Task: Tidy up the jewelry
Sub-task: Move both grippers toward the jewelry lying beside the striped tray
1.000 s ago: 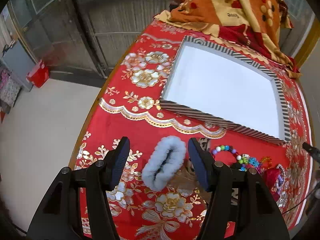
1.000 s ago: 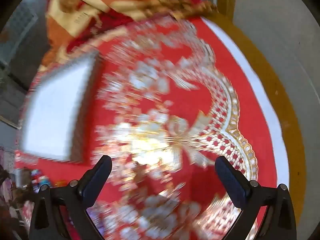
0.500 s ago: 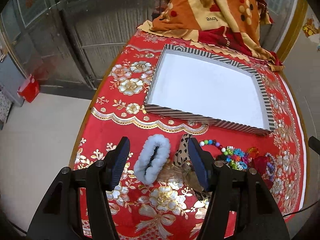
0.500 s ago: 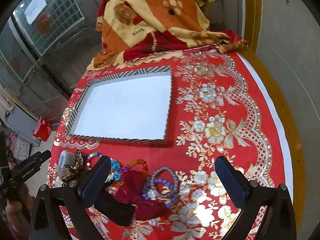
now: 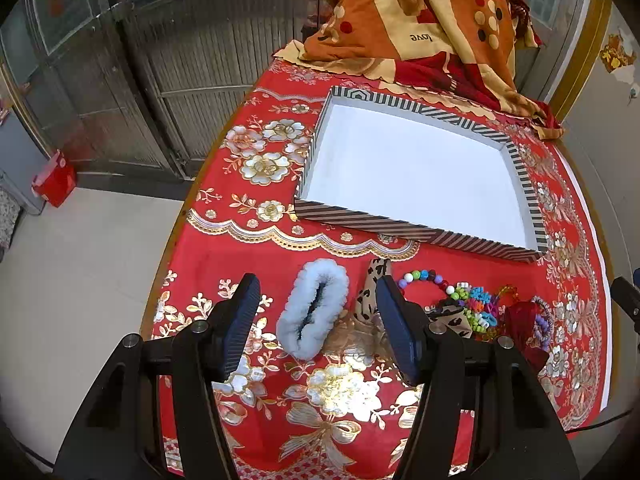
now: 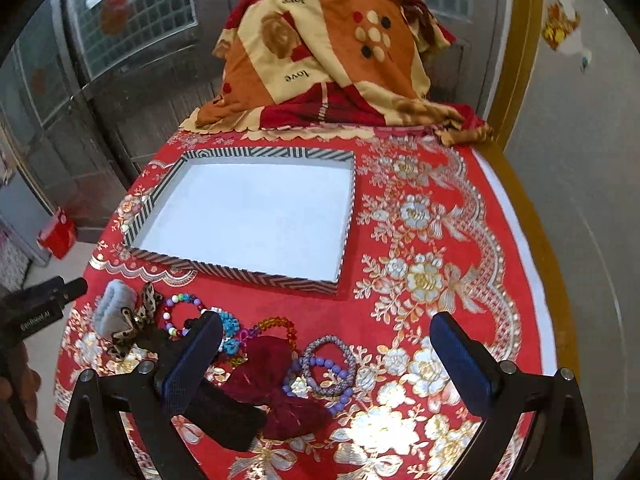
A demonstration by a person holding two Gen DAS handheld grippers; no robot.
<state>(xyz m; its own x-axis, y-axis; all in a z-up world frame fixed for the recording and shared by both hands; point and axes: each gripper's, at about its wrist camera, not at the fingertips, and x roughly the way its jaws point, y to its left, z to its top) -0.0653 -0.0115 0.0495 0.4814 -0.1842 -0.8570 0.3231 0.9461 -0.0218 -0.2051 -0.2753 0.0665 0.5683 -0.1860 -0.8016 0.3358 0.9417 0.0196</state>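
Now | left hand-held gripper (image 5: 316, 300) released, nearer | fluffy hair tie (image 5: 314, 308) between fingers, long axis pointing toward striped tray (image 5: 400, 228) | right hand-held gripper (image 6: 324, 344) released, empty

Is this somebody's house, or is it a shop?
Most likely a house. A red flowered tablecloth covers the table, a folded blanket is heaped at its far end, and hair ties and bead bracelets lie before a tray.
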